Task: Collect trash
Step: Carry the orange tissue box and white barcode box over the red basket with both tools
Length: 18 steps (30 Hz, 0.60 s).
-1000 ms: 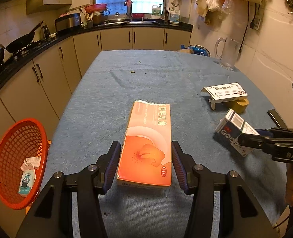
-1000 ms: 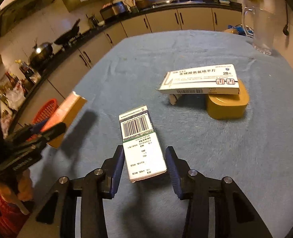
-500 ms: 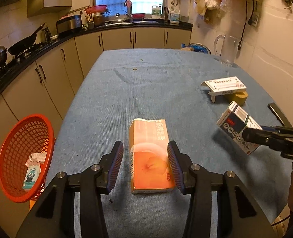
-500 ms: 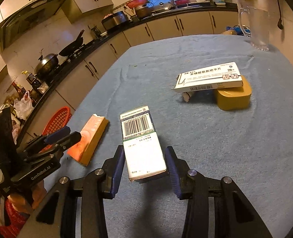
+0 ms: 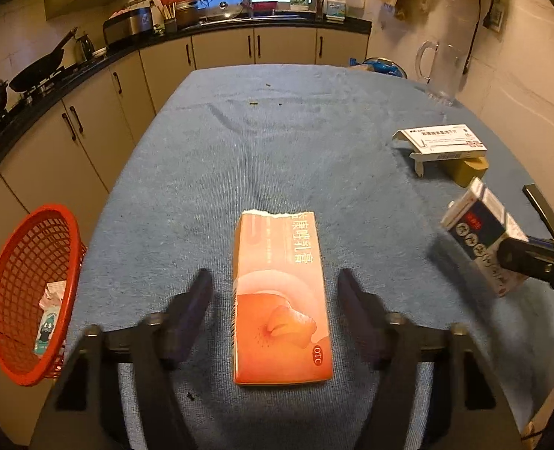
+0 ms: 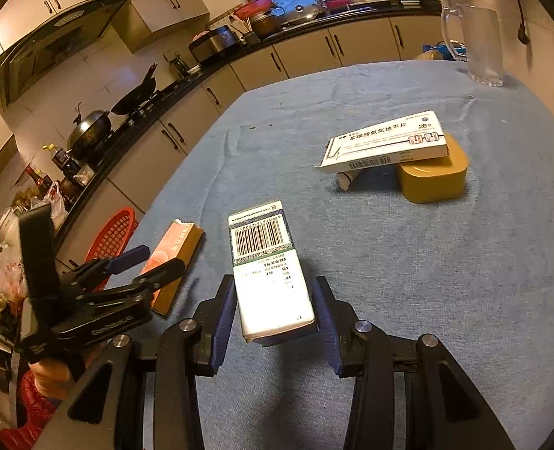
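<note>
**Orange carton lined up between left jaws, right already loaded**

Left gripper (image 5: 275, 300) hangs over the orange carton (image 5: 280, 300), jaws apart, one finger on each long side with clear gaps, pads not touching; they have just been opening a bit wider. Carton lies flat on the blue table cloth (image 5: 295, 142), long axis running straight away from the wrist, in line with the fingers, torn end far. So the squeeze would go across its narrow width. My read: the next move calls for a short drop and close, no re-aiming.

Right gripper (image 6: 275, 311) is clamped on the barcode box (image 6: 269, 273), pads pressed to both long sides, box lifted off the cloth and sticking forward.

Red basket (image 5: 29, 292) sits off the table's left edge, below cloth level, some wrappers already inside. It is on the left hand's side, so left is nearer for the drop-off.

Still out on the cloth, far right: white pill box (image 6: 386, 146) propped tilted on a yellow tin (image 6: 432, 176), well apart from both grippers. Right hand is the nearer one for that, once emptied.
</note>
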Tool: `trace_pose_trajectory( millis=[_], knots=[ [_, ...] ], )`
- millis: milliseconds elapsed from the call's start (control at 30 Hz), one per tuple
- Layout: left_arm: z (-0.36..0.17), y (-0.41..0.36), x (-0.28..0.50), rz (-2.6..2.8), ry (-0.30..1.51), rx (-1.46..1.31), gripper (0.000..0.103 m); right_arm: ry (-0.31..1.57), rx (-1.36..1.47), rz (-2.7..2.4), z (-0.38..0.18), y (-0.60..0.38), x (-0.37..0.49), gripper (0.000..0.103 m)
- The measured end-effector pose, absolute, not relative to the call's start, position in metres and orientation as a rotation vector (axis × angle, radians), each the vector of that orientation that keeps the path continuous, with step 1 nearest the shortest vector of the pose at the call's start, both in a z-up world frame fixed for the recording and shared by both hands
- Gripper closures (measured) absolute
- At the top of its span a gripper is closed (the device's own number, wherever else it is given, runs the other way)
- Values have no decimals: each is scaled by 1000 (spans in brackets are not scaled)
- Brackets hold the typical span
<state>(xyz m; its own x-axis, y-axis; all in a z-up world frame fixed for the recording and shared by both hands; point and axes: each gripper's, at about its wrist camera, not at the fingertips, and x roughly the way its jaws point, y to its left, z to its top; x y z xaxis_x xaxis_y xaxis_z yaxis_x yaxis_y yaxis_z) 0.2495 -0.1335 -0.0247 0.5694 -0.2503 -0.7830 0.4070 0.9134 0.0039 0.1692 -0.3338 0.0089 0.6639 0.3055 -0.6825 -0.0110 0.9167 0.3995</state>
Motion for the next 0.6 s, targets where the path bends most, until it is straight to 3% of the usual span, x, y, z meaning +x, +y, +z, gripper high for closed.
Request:
trace_pose_trajectory(
  millis=[600],
  knots=[
    [7,-101,233,-347,772,153,54,824,349,227,20,-305,175,59]
  ],
)
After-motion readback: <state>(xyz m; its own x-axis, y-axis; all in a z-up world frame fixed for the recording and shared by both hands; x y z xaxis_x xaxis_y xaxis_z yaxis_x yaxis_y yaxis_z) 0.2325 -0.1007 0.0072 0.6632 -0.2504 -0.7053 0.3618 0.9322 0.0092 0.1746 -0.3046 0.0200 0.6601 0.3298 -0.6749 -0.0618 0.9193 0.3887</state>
